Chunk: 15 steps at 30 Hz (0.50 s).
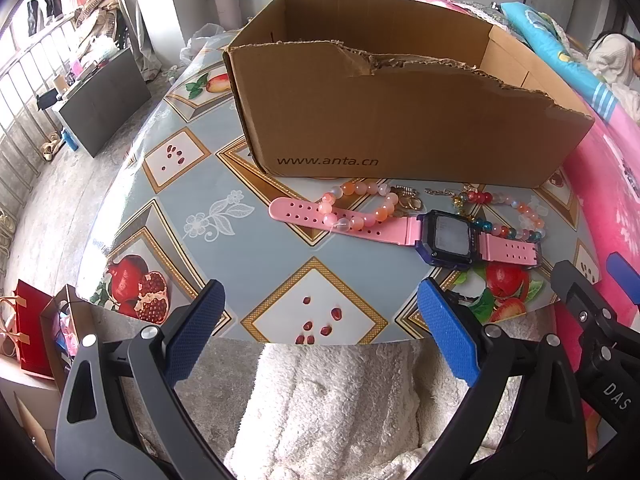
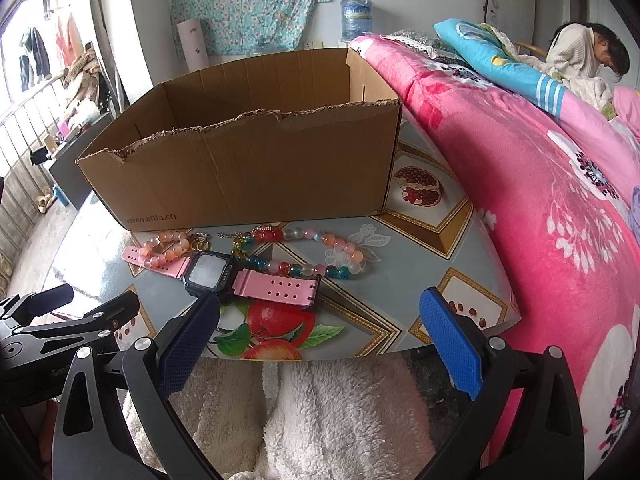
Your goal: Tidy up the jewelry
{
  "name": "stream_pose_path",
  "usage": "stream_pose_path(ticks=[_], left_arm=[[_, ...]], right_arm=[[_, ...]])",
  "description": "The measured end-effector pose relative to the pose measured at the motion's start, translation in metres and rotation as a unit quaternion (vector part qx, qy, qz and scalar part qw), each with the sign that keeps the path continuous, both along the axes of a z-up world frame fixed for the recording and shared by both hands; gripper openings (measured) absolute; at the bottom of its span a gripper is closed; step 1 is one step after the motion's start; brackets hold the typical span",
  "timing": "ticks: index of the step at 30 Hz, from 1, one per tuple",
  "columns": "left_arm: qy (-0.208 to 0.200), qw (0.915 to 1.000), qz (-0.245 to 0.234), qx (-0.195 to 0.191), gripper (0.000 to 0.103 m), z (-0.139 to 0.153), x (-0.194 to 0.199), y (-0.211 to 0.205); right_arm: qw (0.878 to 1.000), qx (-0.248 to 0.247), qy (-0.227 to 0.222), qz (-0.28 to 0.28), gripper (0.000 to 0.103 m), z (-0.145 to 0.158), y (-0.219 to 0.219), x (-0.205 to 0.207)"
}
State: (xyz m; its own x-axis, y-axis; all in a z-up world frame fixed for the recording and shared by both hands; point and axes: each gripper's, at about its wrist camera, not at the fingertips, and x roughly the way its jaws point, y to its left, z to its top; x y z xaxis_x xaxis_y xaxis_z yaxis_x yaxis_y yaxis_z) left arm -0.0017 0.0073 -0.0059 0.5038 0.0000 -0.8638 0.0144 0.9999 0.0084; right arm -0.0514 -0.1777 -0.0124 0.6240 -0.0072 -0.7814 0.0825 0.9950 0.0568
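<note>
A pink-strapped watch (image 1: 444, 236) (image 2: 212, 272) lies flat on the patterned table in front of an open cardboard box (image 1: 400, 128) (image 2: 256, 176). An orange-pink bead bracelet (image 1: 360, 204) (image 2: 168, 250) rests over its left strap. A multicoloured bead bracelet (image 1: 508, 216) (image 2: 320, 252) lies to the right, with small rings (image 1: 408, 200) (image 2: 200, 245) and a chain (image 2: 228, 235) between them. My left gripper (image 1: 320, 308) hovers open at the table's near edge, left of the watch. My right gripper (image 2: 320, 320) is open too, just short of the watch's right strap.
The round table (image 1: 192, 184) (image 2: 440, 264) carries a fruit-print cover. A bed with a pink floral blanket (image 2: 540, 184) runs along the right side, where a person (image 2: 580, 52) sits far back. A fluffy white garment (image 1: 340, 400) lies below. A red bag (image 1: 30, 332) stands low left.
</note>
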Motion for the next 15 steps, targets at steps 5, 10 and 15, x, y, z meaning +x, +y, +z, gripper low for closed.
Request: stream_pose_path(ticks=[5, 10, 15], left_arm=[[0.000, 1.0000, 0.000, 0.000, 0.093, -0.0002, -0.0003, 0.0009], [0.000, 1.0000, 0.004, 0.003, 0.093, -0.0014, 0.0007, 0.0038], [-0.001, 1.0000, 0.004, 0.007, 0.093, -0.0057, 0.0045, 0.0071]], right_arm=[[1.000, 0.000, 0.000, 0.000, 0.098, 0.0000, -0.0003, 0.0002], [1.000, 0.002, 0.000, -0.001, 0.098, -0.0015, 0.0000, 0.0007], [1.000, 0.007, -0.003, -0.001, 0.098, -0.0035, -0.0015, 0.0011]])
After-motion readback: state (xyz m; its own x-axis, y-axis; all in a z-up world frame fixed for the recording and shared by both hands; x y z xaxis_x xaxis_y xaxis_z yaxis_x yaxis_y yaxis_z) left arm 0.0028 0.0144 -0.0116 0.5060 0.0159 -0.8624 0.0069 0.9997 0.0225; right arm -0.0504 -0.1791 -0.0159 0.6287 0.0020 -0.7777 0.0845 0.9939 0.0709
